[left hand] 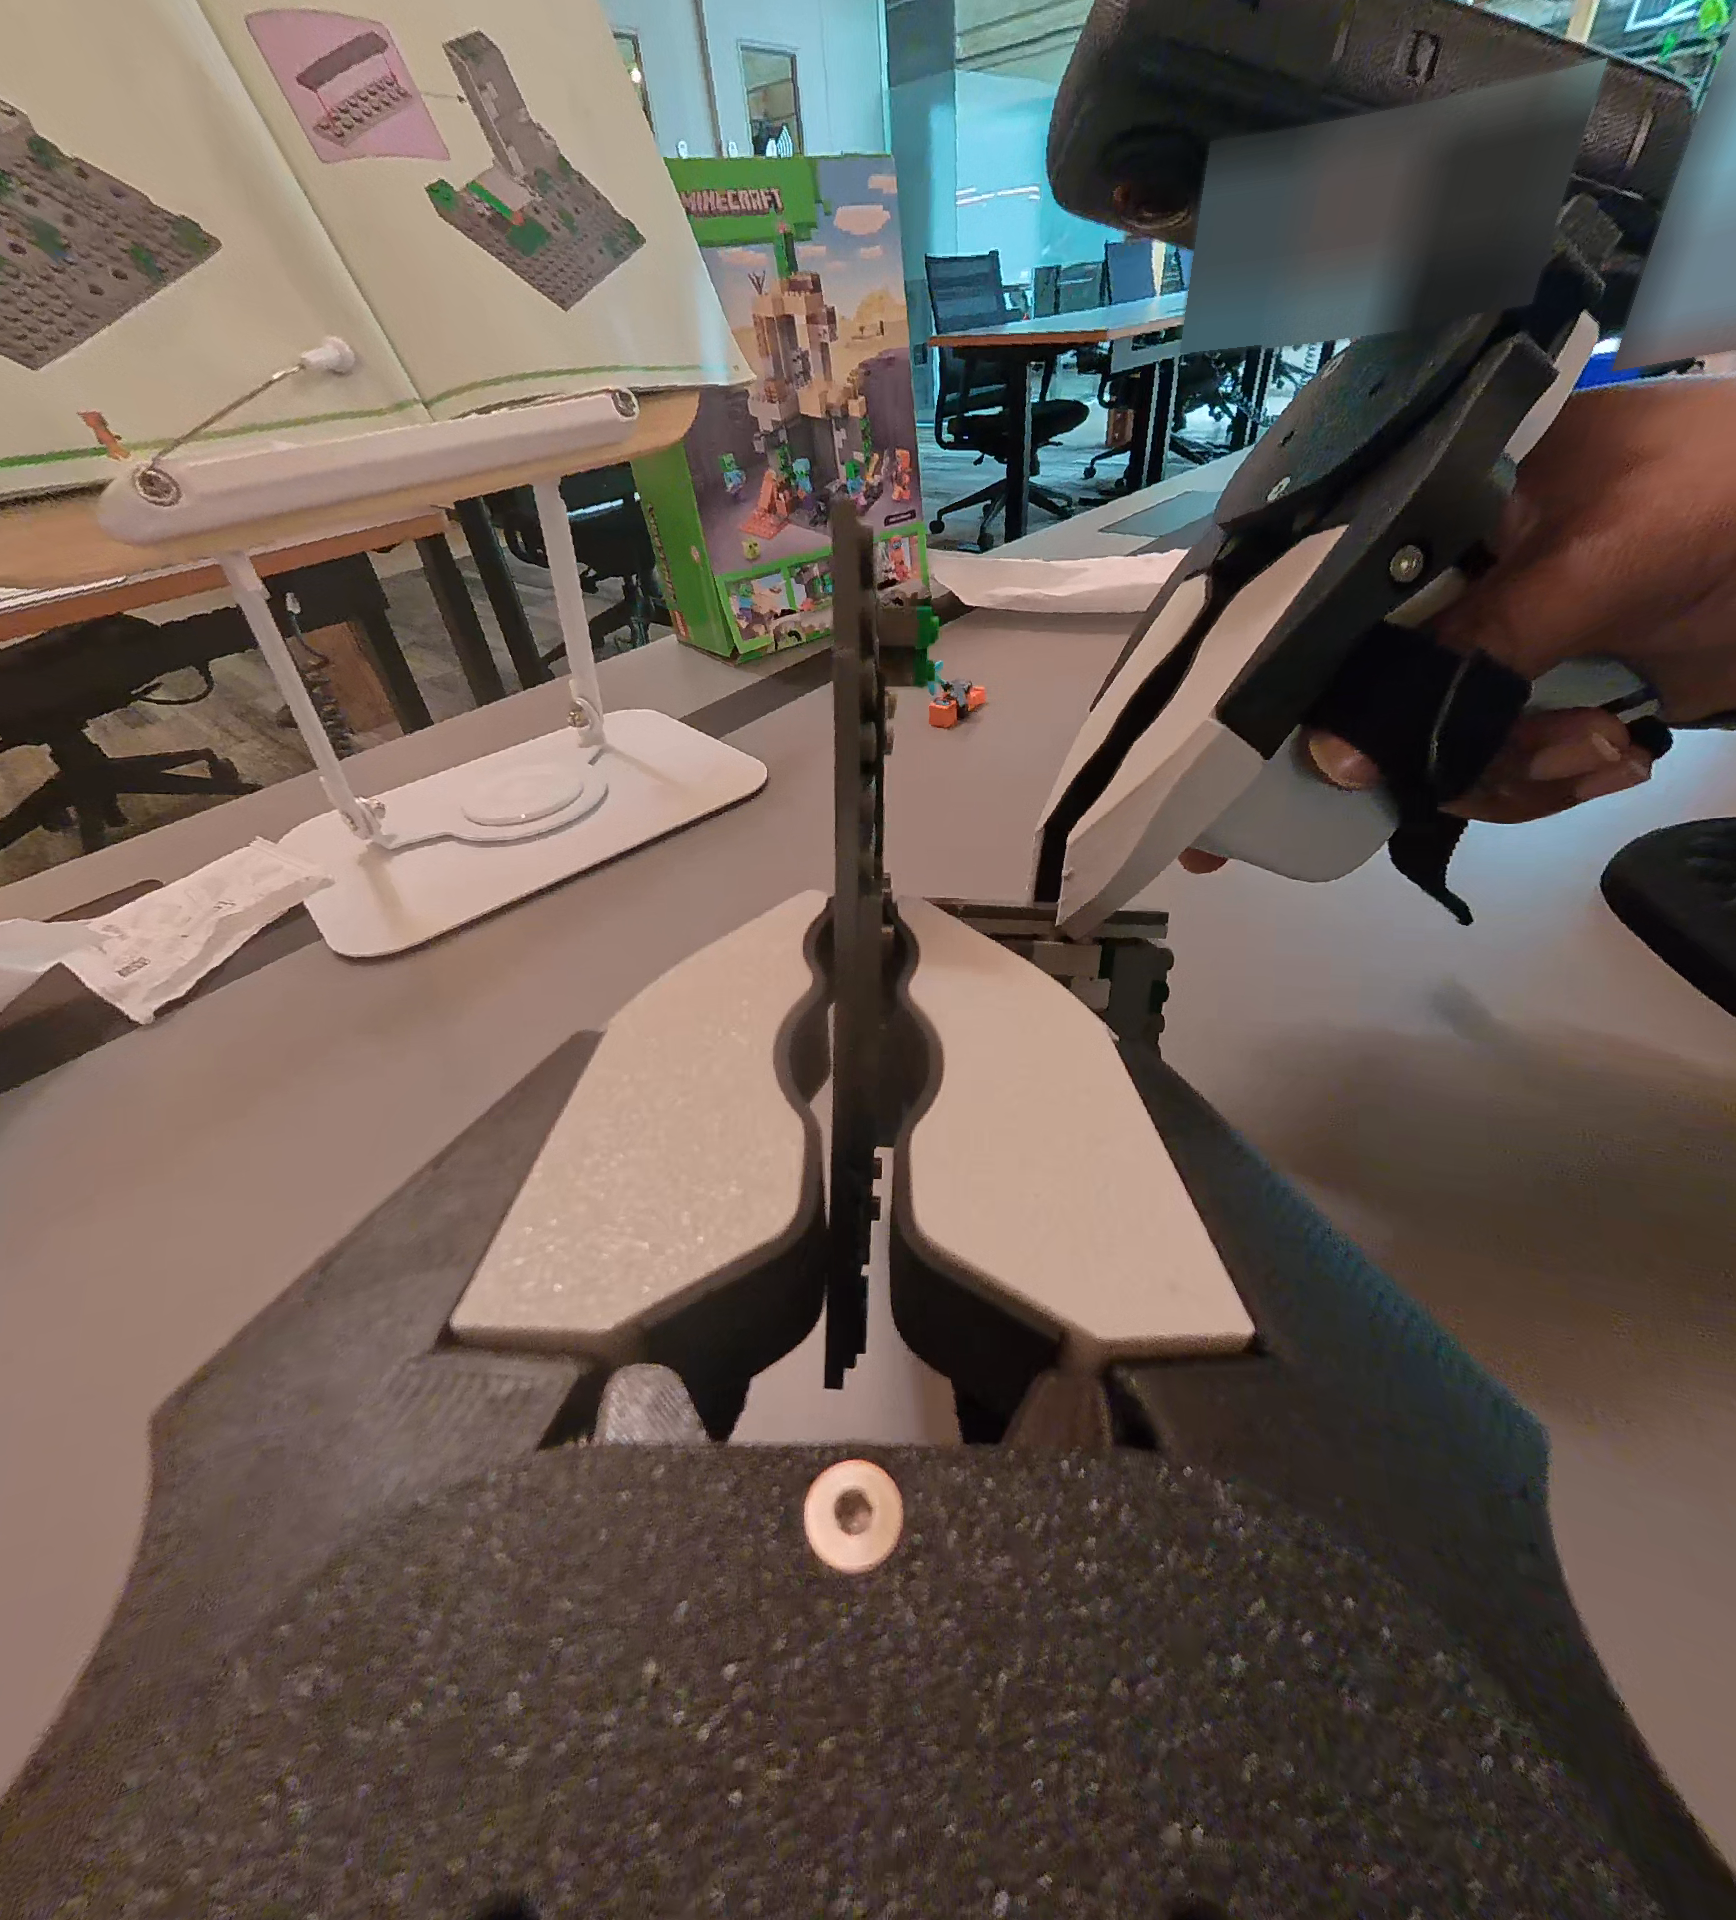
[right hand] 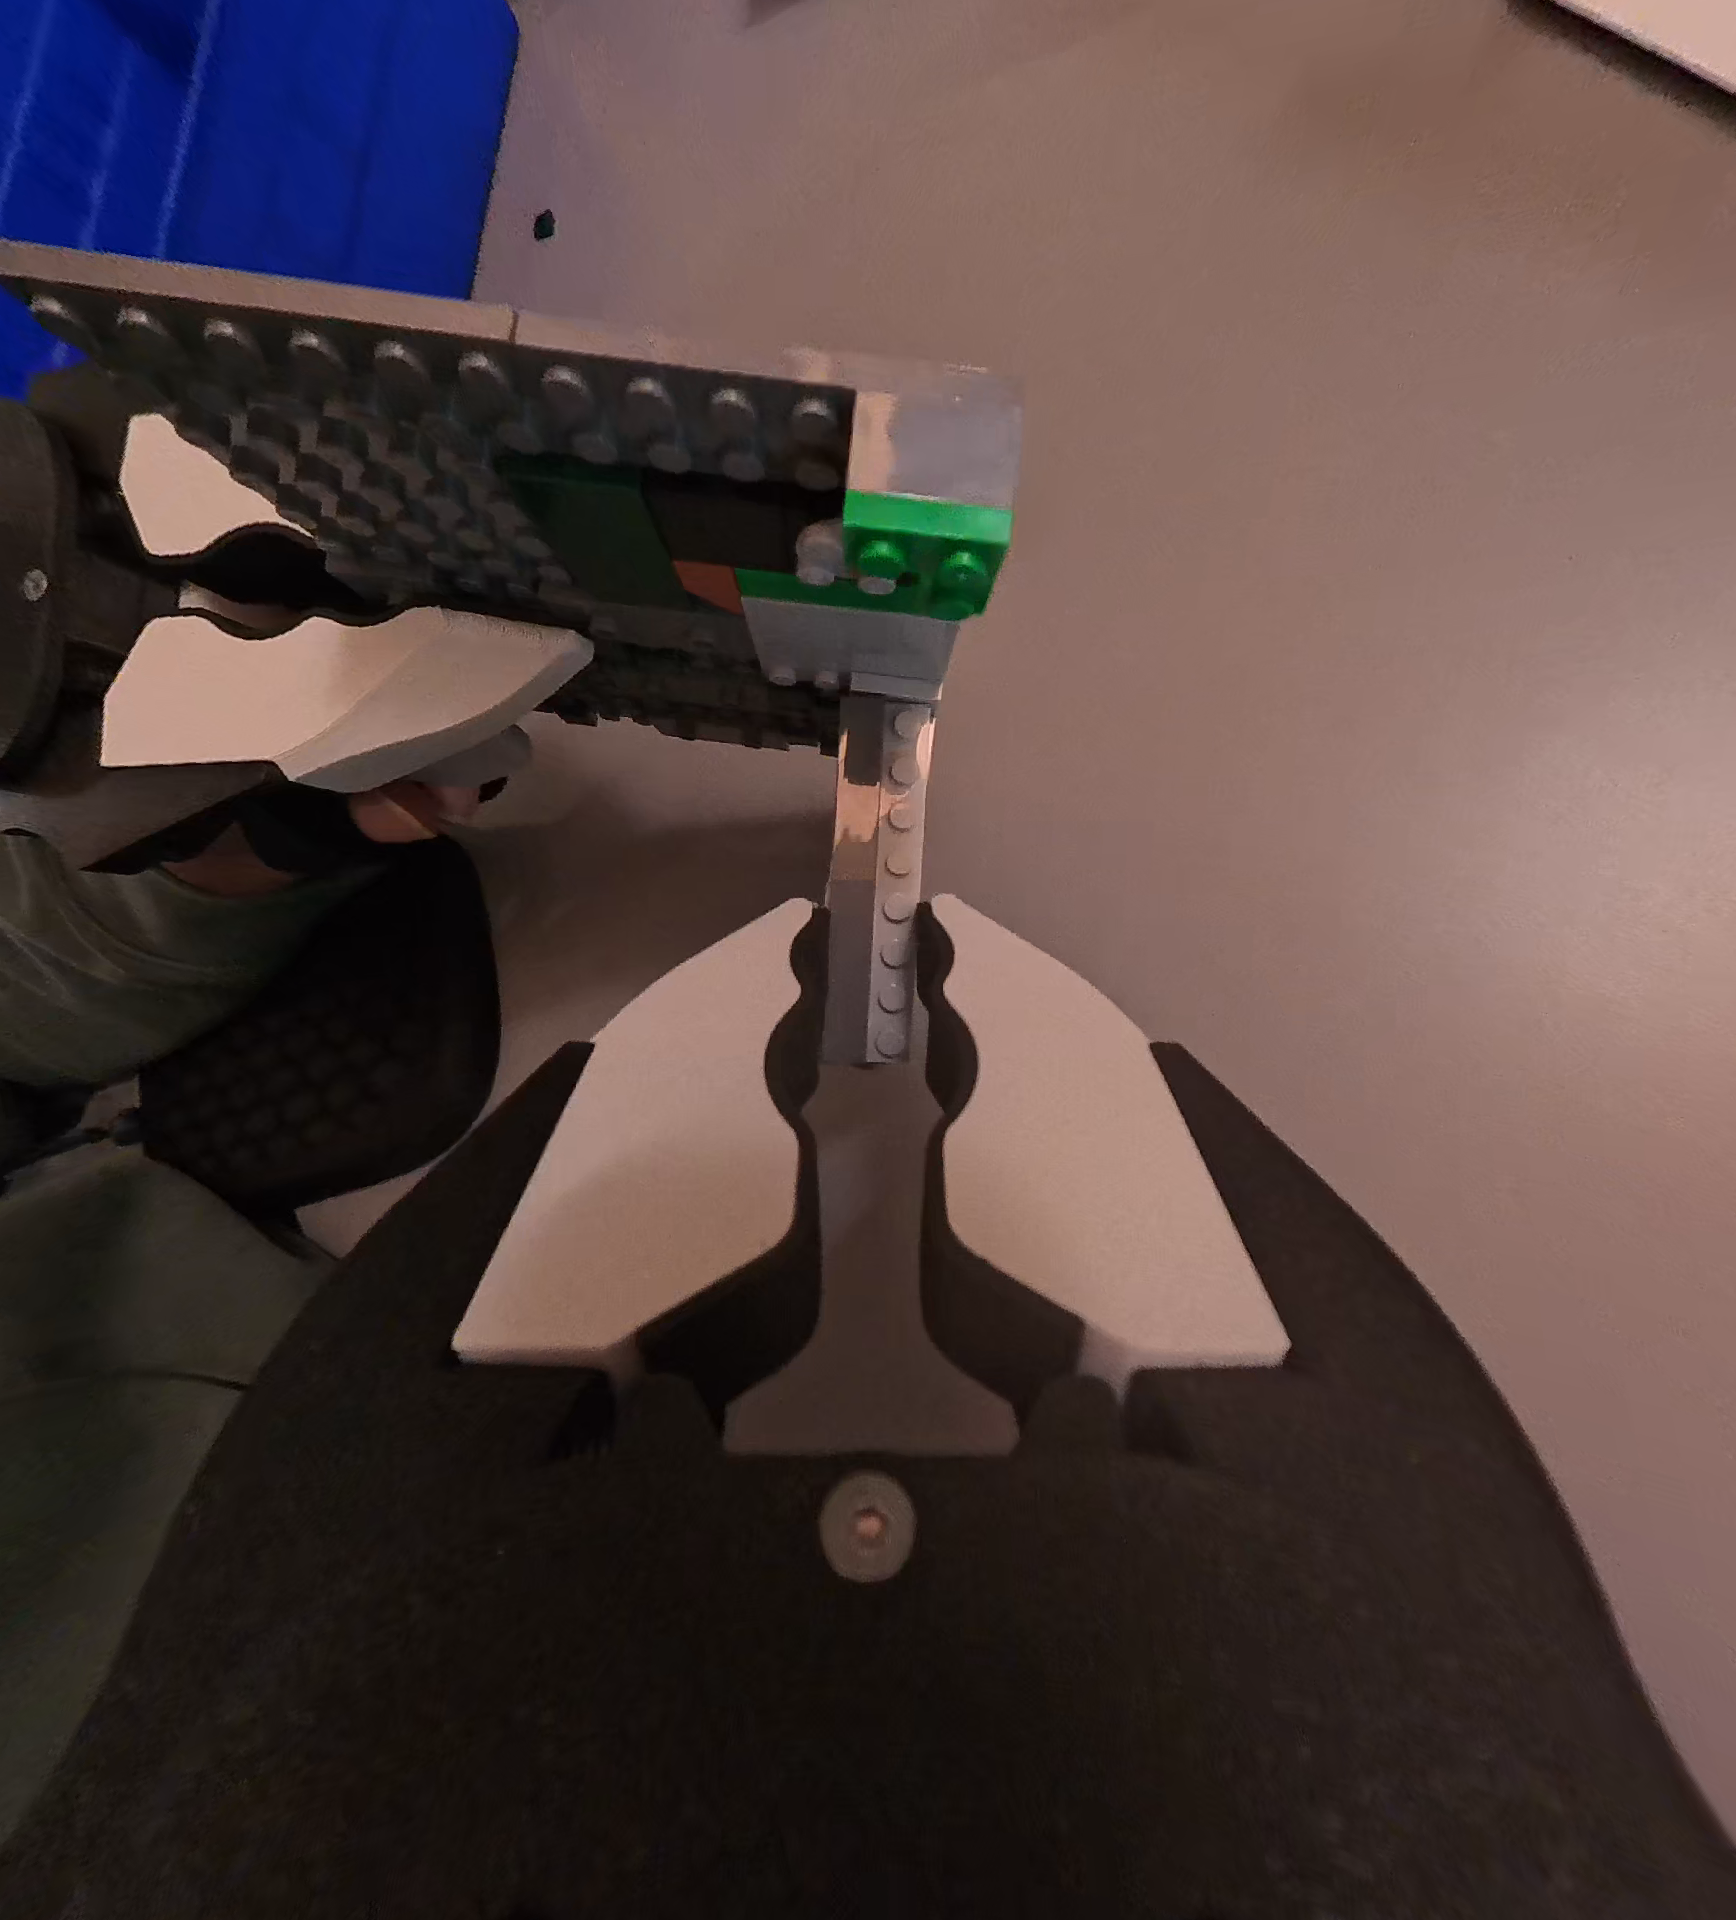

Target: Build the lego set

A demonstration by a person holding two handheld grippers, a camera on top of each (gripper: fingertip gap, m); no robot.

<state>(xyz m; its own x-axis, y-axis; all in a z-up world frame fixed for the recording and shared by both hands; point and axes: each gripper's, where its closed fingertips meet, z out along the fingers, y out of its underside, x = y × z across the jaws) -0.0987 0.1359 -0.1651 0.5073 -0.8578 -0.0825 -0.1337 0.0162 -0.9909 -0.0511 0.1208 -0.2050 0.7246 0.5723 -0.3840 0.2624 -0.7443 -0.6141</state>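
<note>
My left gripper (left hand: 859, 925) is shut on the dark grey studded baseplate (left hand: 856, 831), held on edge above the table. In the right wrist view the baseplate (right hand: 344, 436) carries dark green, black and orange tiles and a bright green brick (right hand: 926, 540) at its far corner. A long grey studded column (right hand: 885, 914) sticks out from that corner. My right gripper (right hand: 872, 920) is shut on the column near its free end. The left gripper's finger (right hand: 407, 675) shows under the plate. In the left wrist view the right gripper (left hand: 1066, 899) reaches down onto the grey column (left hand: 1103, 940).
An open instruction booklet (left hand: 324, 208) rests on a white stand (left hand: 531, 800) at the left. The set's box (left hand: 802, 416) stands behind, with small orange and green pieces (left hand: 952, 707) near it. Crumpled plastic bags (left hand: 168, 925) lie at the left. A blue object (right hand: 199, 156) lies beyond the baseplate. About 7 centimetres separates my left fingertips from my right. The blue object (right hand: 199, 156) is closer to my left gripper, around 25 centimetres from its tips; the right tips are 30 centimetres off.
</note>
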